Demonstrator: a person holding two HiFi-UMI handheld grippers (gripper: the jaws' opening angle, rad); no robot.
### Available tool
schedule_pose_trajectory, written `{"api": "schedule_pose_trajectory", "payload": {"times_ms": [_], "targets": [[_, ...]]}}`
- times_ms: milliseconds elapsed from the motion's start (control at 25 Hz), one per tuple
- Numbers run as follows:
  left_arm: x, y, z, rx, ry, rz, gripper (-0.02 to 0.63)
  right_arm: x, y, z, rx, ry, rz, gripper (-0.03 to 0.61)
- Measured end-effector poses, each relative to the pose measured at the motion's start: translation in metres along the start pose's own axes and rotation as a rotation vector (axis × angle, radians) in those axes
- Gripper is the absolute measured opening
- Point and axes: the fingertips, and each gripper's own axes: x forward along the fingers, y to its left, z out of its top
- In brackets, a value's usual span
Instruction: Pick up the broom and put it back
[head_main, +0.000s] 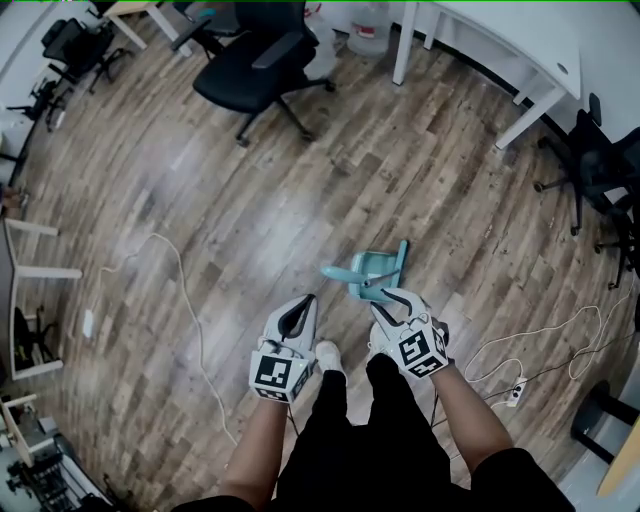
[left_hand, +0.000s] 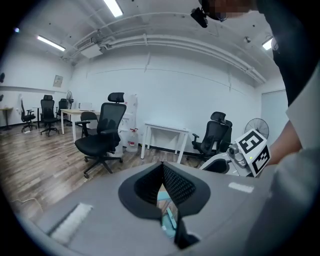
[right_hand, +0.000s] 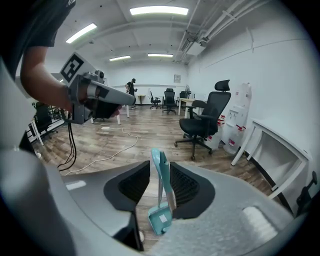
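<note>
A teal broom and dustpan set (head_main: 368, 272) stands upright on the wooden floor just ahead of the person's feet. My right gripper (head_main: 393, 297) is at the top of its handle. In the right gripper view the teal handle (right_hand: 161, 177) rises between the jaws of the right gripper (right_hand: 160, 162), which stand apart, with a gap on the handle's left side; the dustpan (right_hand: 160, 220) shows on the floor below. My left gripper (head_main: 302, 305) hangs beside it to the left, holding nothing. In its own view the left gripper (left_hand: 162, 165) has its tips together, with a sliver of teal seen behind them.
A black office chair (head_main: 255, 65) stands farther ahead and a white table (head_main: 500, 40) at the far right. A white cable (head_main: 185, 290) runs over the floor on the left. A power strip (head_main: 515, 392) with cables lies to the right, near more black chairs (head_main: 590, 165).
</note>
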Motion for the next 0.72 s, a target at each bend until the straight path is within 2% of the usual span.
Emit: {"api": "schedule_pose_trajectory", "payload": {"times_ms": [240, 480, 720], "targets": [[0.008, -0.023, -0.022, -0.029, 0.055, -0.028, 0.019, 0.029, 0.0, -0.03, -0.078, 0.073, 0.036, 0.144], [0.006, -0.033, -0.024, -0.042, 0.057, -0.018, 0.02, 0.051, -0.001, -0.033, -0.146, 0.102, 0.042, 0.15], [0.008, -0.033, -0.022, -0.031, 0.058, -0.004, 0.02, 0.064, -0.008, -0.038, -0.158, 0.127, 0.041, 0.15]]}}
